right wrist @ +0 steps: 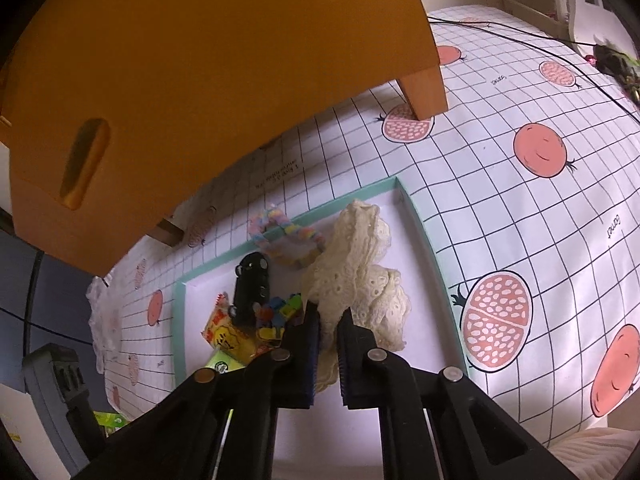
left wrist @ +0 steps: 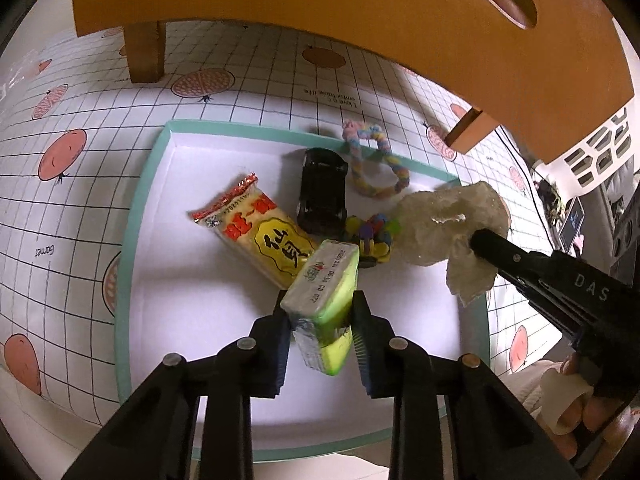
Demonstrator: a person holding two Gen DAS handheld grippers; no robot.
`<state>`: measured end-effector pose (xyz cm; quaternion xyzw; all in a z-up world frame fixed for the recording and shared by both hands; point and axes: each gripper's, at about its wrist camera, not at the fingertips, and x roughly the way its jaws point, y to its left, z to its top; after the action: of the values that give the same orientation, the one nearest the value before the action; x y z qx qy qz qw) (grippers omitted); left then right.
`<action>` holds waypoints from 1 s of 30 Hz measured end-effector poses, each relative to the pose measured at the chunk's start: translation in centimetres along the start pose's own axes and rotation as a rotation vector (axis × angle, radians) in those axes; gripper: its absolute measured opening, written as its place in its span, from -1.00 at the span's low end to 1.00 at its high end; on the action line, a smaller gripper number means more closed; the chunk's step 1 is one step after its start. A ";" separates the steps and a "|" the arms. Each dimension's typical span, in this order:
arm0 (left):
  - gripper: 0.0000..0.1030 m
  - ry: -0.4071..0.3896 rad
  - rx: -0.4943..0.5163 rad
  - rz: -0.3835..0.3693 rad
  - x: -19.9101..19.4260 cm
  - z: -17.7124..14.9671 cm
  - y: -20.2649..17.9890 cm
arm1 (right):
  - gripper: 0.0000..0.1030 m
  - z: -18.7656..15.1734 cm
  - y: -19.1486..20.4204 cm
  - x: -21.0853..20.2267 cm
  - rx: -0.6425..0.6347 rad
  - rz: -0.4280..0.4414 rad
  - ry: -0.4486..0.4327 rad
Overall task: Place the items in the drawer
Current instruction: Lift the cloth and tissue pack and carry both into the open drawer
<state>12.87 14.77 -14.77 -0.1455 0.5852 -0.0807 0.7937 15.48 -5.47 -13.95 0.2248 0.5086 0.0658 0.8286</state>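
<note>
**Both grippers loaded over the tray, drawer unit just ahead**

The left gripper (left wrist: 320, 320) has its jaws clamped on a green packet (left wrist: 326, 308), pinching it across its short width. The packet's long axis runs straight out along the fingers: one end points forward, toward the yellow snack pack (left wrist: 262, 236) lying just beyond the fingertips, the other end hangs back between the jaws. It appears lifted off the white tray (left wrist: 192, 308) floor, tilted a little, though how clear of it I cannot tell.

The right gripper (right wrist: 328, 344) is closed on a cream lace cloth (right wrist: 360, 276), which bunches ahead of the fingertips and droops below them. It has no clear axis; it is a soft, crumpled heap.

Still in the tray, ahead of the left jaws: a black toy car (left wrist: 322, 190), a small multicoloured block toy (left wrist: 370, 234), and a pastel braided ring (left wrist: 378, 160) straddling the far rim.

The orange wooden drawer unit (left wrist: 360, 12) looms above and beyond both grippers; its front, with a slot handle, looks shut from here.

To do this step well, I judge both loads should rise clear of the tray rim first. The packet is best carried level, leading end first. The cloth's trailing folds could snag the block toy beside them, so lift straight up before moving forward.
</note>
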 end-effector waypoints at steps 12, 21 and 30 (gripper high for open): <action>-0.47 -0.064 -0.037 -0.035 -2.6 1.4 0.2 | -0.83 0.0 0.2 -1.6 0.004 0.031 -0.031; -0.47 -0.144 -0.014 -0.078 -6.5 2.6 -1.0 | -0.83 0.1 2.2 -3.6 -0.056 0.043 -0.043; -0.47 -0.300 0.055 -0.153 -13.0 4.2 -3.2 | -0.83 1.2 6.0 -10.2 -0.133 0.098 -0.178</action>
<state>13.04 16.19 -0.77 -0.1782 0.4448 -0.1342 0.8674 12.43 -3.96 -2.58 0.1990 0.4160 0.1195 0.8792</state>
